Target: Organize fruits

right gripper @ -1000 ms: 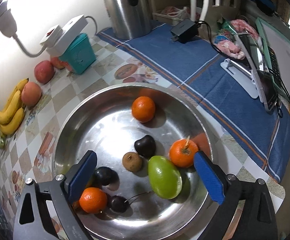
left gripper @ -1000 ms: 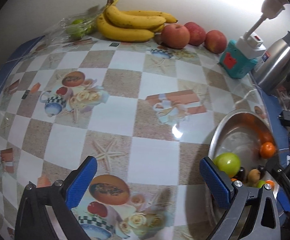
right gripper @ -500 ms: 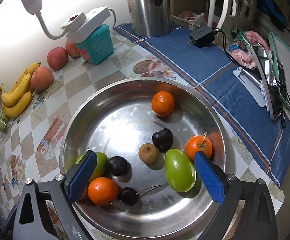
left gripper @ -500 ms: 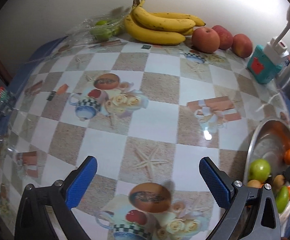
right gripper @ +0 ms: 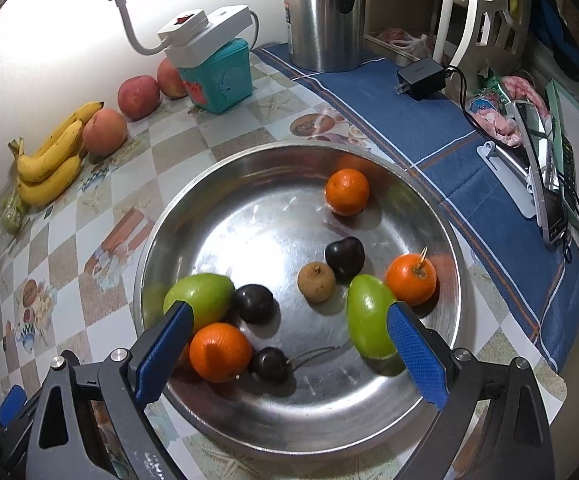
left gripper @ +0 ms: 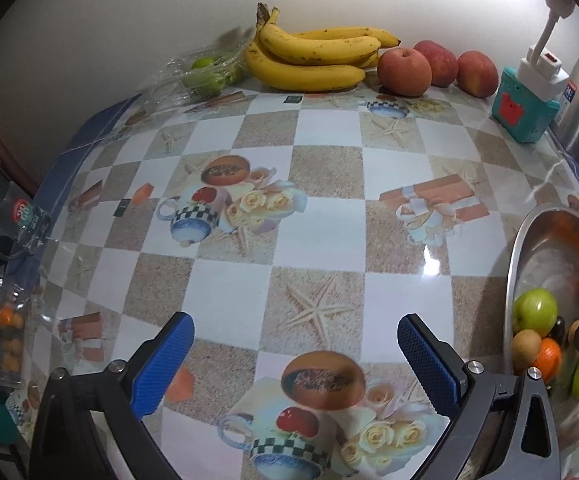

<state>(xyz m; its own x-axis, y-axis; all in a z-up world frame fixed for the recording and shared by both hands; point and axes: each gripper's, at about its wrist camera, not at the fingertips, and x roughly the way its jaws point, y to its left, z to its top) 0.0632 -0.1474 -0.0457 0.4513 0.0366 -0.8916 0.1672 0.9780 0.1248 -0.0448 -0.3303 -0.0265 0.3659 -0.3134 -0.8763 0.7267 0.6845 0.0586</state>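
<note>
Fruit sits in two groups. Steel bowl (right gripper: 459, 304) holds three oranges, two green fruits, three dark ones and a brown one. Nearest orange (right gripper: 220, 352) lies at about 7 o'clock in the bowl, touching a green fruit (right gripper: 201, 294) and a dark stemmed one (right gripper: 269, 365). Second green fruit (right gripper: 367, 318) at 4 o'clock, long axis running roughly 12-to-6, just beside the right-hand pad.

Right gripper (right gripper: 289, 352) hangs over the bowl's near rim, jaws released and wide, nothing between them. The near orange is just inside the left-hand pad, slightly toward 9 o'clock of the jaw centreline. My read: right hand is the nearer one for anything in the bowl.

Left gripper (left gripper: 295, 364) is over bare bench (left gripper: 321, 232), jaws released, empty. Bowl is off at its 3 o'clock. Bananas (left gripper: 313, 56) and three apples (left gripper: 404, 71) line the wall at 12 o'clock, well apart from the jaws; banana long axis runs 9-to-3 in the left view.

Which fruit goes next: can't tell.
</note>
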